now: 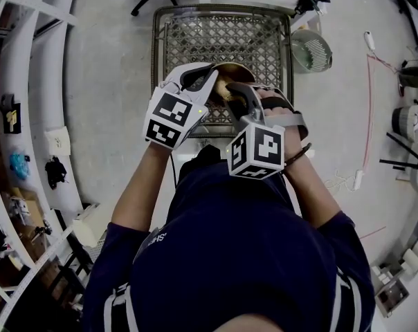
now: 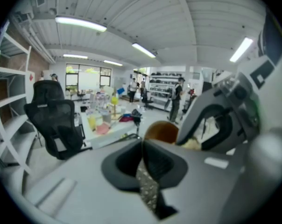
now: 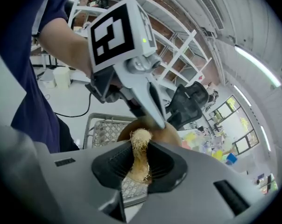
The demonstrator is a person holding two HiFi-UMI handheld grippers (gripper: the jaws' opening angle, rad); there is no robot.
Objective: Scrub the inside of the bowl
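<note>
In the head view I hold both grippers close together over a wire basket [image 1: 264, 40]. My left gripper [image 1: 212, 81] is shut on the thin rim of a brown bowl [image 1: 234, 68], and that rim runs between its pads in the left gripper view [image 2: 142, 146]. The bowl [image 2: 162, 130] shows just past the jaws. My right gripper [image 1: 234, 94] is shut on a straw-coloured fibre scrubber [image 3: 140, 158]. The scrubber's tuft [image 3: 141, 136] rests against the bowl [image 3: 169, 135]. The left gripper's finger [image 3: 152, 101] reaches down to the bowl's rim.
The grey wire basket stands right below the grippers on a concrete floor. A round wire container [image 1: 311, 50] sits to its right, with cables [image 1: 368, 116] beyond. White shelving [image 1: 29, 81] curves along the left. A black office chair [image 2: 57, 120] and a cluttered table [image 2: 108, 122] lie ahead.
</note>
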